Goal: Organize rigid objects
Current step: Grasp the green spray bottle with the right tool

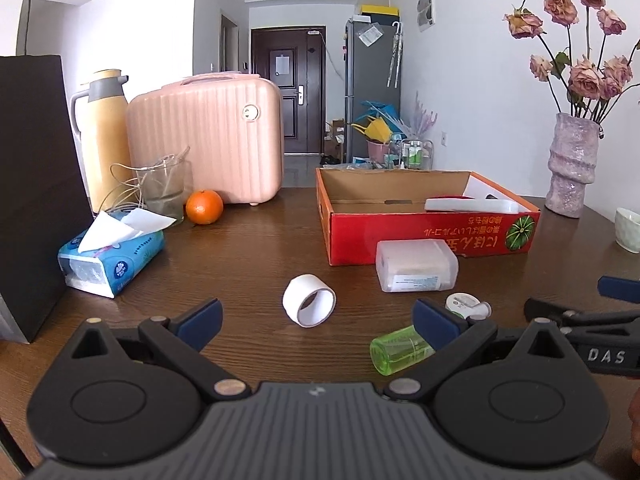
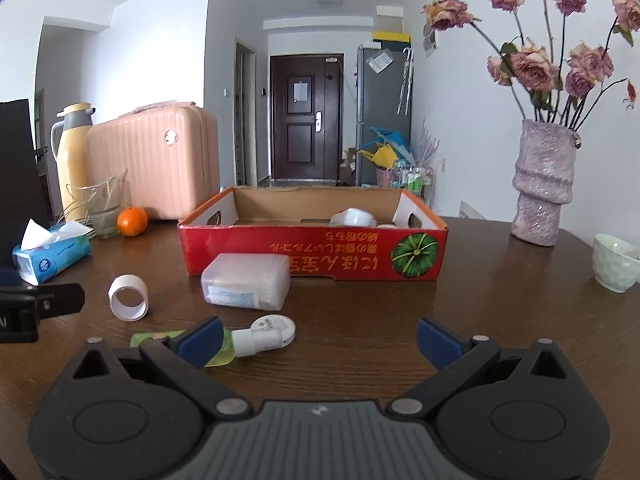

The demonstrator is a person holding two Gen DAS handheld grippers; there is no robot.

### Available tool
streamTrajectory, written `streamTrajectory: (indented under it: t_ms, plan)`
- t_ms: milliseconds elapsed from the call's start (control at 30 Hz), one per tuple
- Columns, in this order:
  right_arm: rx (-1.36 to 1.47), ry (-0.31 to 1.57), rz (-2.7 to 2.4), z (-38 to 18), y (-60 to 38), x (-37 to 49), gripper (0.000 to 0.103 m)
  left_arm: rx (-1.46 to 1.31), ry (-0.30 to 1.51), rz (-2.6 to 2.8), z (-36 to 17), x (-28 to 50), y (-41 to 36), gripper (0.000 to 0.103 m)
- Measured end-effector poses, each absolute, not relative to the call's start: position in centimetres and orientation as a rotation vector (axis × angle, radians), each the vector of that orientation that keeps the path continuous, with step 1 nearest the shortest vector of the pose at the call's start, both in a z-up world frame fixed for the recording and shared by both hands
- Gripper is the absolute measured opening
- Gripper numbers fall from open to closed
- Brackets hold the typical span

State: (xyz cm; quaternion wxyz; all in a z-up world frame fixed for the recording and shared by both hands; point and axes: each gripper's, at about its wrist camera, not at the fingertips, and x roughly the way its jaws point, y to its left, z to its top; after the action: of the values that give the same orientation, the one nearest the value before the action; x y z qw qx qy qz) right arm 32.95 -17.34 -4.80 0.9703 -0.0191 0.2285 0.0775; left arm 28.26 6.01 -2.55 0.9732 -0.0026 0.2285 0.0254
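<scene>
The tape roll (image 1: 308,300) lies on its side on the worktop (image 1: 248,248), near the red box (image 1: 432,236). It looks light and stiff, so pinch its wall. Both the left claw (image 1: 316,318) and the right claw (image 2: 319,338) are wide apart, holding nothing. There is bare room around the roll; the green bottle (image 1: 400,350) lies near.

Bright, even daylight is filling both views; soft glare is showing on the table (image 1: 256,256). Fisheye bending is curving walls at the edges, dark vignette is cutting the corners. Focus is staying sharp throughout.
</scene>
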Motion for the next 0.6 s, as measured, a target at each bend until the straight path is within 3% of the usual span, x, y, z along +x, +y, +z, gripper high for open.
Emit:
streamTrajectory:
  t_ms: [600]
  plan:
    - [-0.015,0.58,0.189,-5.4,-11.6,36.5,0.102,-0.104,0.471,0.181,-2.3,28.5,9.8,0.103]
